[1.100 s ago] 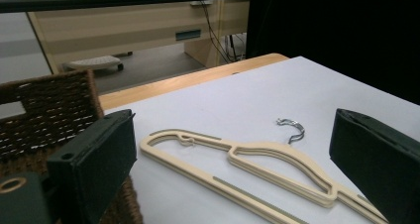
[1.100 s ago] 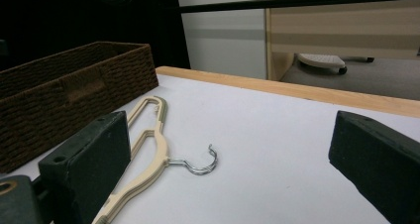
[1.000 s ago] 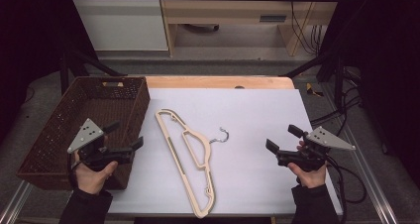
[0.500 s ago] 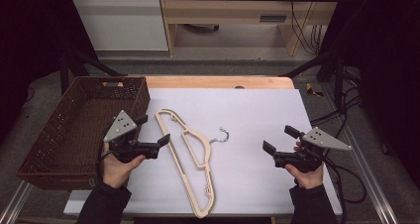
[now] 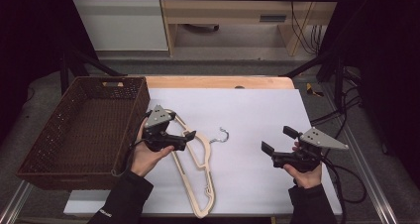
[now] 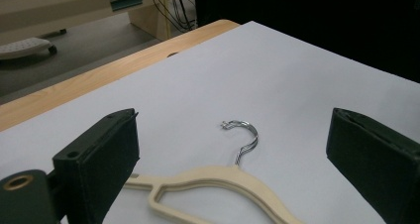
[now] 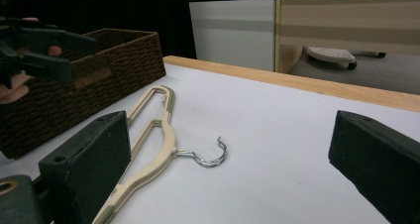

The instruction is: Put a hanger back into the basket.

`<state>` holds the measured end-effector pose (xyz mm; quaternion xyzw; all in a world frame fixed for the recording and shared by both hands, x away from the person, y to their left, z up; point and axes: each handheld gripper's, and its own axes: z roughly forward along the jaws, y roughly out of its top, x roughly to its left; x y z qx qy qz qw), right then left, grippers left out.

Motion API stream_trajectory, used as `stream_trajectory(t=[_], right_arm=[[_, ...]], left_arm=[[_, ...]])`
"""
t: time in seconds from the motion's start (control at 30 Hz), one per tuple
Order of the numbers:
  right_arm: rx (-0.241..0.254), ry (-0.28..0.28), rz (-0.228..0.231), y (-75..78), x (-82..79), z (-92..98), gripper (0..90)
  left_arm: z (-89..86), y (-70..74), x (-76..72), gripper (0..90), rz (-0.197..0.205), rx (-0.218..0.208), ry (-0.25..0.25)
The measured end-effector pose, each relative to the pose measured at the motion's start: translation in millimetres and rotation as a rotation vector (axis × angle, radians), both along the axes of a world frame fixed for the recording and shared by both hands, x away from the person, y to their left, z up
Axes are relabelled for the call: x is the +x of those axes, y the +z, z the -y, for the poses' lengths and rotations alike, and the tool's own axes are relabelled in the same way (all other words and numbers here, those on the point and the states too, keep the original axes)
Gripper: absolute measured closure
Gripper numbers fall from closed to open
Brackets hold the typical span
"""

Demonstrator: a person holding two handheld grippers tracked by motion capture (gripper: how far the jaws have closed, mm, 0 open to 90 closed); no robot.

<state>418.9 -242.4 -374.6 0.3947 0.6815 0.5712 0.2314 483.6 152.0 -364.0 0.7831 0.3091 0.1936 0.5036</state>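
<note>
A cream plastic hanger [image 5: 198, 162] with a metal hook [image 5: 221, 135] lies flat on the white sheet [image 5: 257, 110]. My left gripper [image 5: 186, 139] hovers open over the hanger's upper arm, jaws pointing right toward the hook. In the left gripper view the hook [image 6: 245, 140] and the hanger's shoulder [image 6: 218, 178] lie between the wide-apart jaws of that gripper [image 6: 235, 121], which hold nothing. My right gripper [image 5: 277, 140] stands open and empty to the right of the hanger, clear of it. From the right gripper [image 7: 230, 122] the hanger [image 7: 158, 130] shows ahead, with the left gripper [image 7: 37, 48] farther off.
A brown woven basket [image 5: 119, 80] stands at the sheet's left edge, its near wall close to my left hand. The wooden table edge [image 5: 218, 82] runs along the back. Cables [image 5: 341, 174] trail off the right side.
My left gripper has moved right from beside the basket to above the hanger. The right gripper has shifted slightly left. The hanger has not moved.
</note>
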Motion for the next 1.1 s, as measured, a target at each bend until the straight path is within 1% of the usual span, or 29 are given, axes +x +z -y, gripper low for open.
stream_trajectory(t=[0.07, 0.13, 0.17, 0.2, 0.23, 0.27, 0.3, 0.33, 0.4, 0.43, 0.5, 0.53, 0.57, 0.6, 0.63, 0.67, 0.73, 0.77, 0.8, 0.83, 0.93, 0.97, 1.0, 1.1], right_arm=[[0.002, 0.004, -0.003, -0.2, 0.1, -0.2, 3.0], [0.001, 0.005, -0.005, -0.5, 0.3, -0.4, 3.0], [-0.002, 0.008, -0.004, -1.2, 1.0, -0.7, 3.0], [-0.002, 0.008, -0.004, -1.2, 1.0, -0.7, 3.0], [-0.013, 0.012, -0.009, -2.1, 1.5, -0.5, 3.0], [-0.015, 0.011, -0.01, -2.4, 1.8, -0.8, 3.0], [-0.015, 0.011, -0.01, -2.4, 1.8, -0.8, 3.0], [-0.016, 0.012, -0.012, -2.9, 2.1, -1.5, 3.0], [-0.018, 0.014, -0.011, -3.1, 2.1, -1.7, 2.9], [-0.018, 0.014, -0.011, -3.1, 2.1, -1.7, 2.9], [-0.022, 0.014, -0.01, -3.0, 1.9, -1.5, 2.9], [-0.015, 0.012, -0.011, -2.4, 1.5, -1.2, 3.0], [-0.016, 0.016, -0.007, -2.2, 1.3, -0.6, 3.1], [-0.014, 0.018, -0.003, -2.1, 1.2, -0.2, 3.1], [-0.014, 0.018, -0.003, -2.1, 1.2, -0.2, 3.1], [-0.017, 0.014, -0.003, -1.7, 1.4, 0.1, 3.2], [-0.02, 0.014, -0.005, -2.0, 1.7, 0.4, 3.2], [-0.02, 0.014, -0.005, -2.0, 1.7, 0.4, 3.2], [-0.018, 0.013, -0.009, -2.1, 1.6, 0.2, 3.2], [-0.018, 0.015, -0.008, -2.0, 1.7, 0.3, 3.2], [-0.018, 0.016, -0.007, -2.0, 1.8, 0.5, 3.2], [-0.018, 0.015, -0.009, -2.0, 1.9, 0.6, 3.2], [-0.017, 0.015, -0.011, -2.1, 1.9, 0.7, 3.2], [-0.017, 0.016, -0.009, -2.3, 2.1, 0.6, 3.2]], left_arm=[[9.7, -4.9, 5.1, 5.9, -0.003, 0.007, -0.012], [12.5, -6.6, 6.8, 5.9, -0.006, 0.011, -0.018], [14.6, -8.2, 8.8, 6.0, -0.009, 0.022, -0.02], [17.1, -10.0, 10.6, 6.0, -0.013, 0.019, -0.019], [18.8, -11.4, 12.6, 6.8, -0.017, 0.024, -0.023], [22.9, -14.3, 16.4, 7.1, -0.025, 0.029, -0.027], [22.9, -14.3, 16.4, 7.6, -0.025, 0.029, -0.027], [27.8, -16.9, 20.0, 8.3, -0.029, 0.037, -0.034], [30.6, -18.2, 21.7, 9.1, -0.033, 0.039, -0.036], [33.0, -19.5, 23.8, 9.1, -0.034, 0.049, -0.039], [38.2, -23.1, 27.9, 9.9, -0.041, 0.059, -0.039], [43.0, -27.0, 31.2, 10.4, -0.052, 0.069, -0.045], [46.0, -29.4, 32.5, 10.8, -0.055, 0.068, -0.045], [48.5, -31.4, 33.9, 11.2, -0.058, 0.081, -0.051], [48.5, -31.4, 33.9, 11.5, -0.058, 0.081, -0.051], [54.2, -35.3, 36.3, 11.9, -0.06, 0.107, -0.053], [59.6, -39.0, 38.6, 13.0, -0.06, 0.132, -0.057], [59.6, -39.0, 38.6, 13.7, -0.06, 0.132, -0.057], [64.7, -42.7, 41.3, 14.1, -0.067, 0.145, -0.065], [64.7, -42.7, 41.3, 14.4, -0.067, 0.145, -0.065], [73.6, -50.1, 46.7, 16.5, -0.083, 0.18, -0.078], [73.6, -50.1, 46.7, 17.0, -0.083, 0.18, -0.078], [77.2, -54.0, 49.8, 17.9, -0.09, 0.2, -0.082], [80.6, -57.6, 52.2, 22.2, -0.099, 0.208, -0.087]])
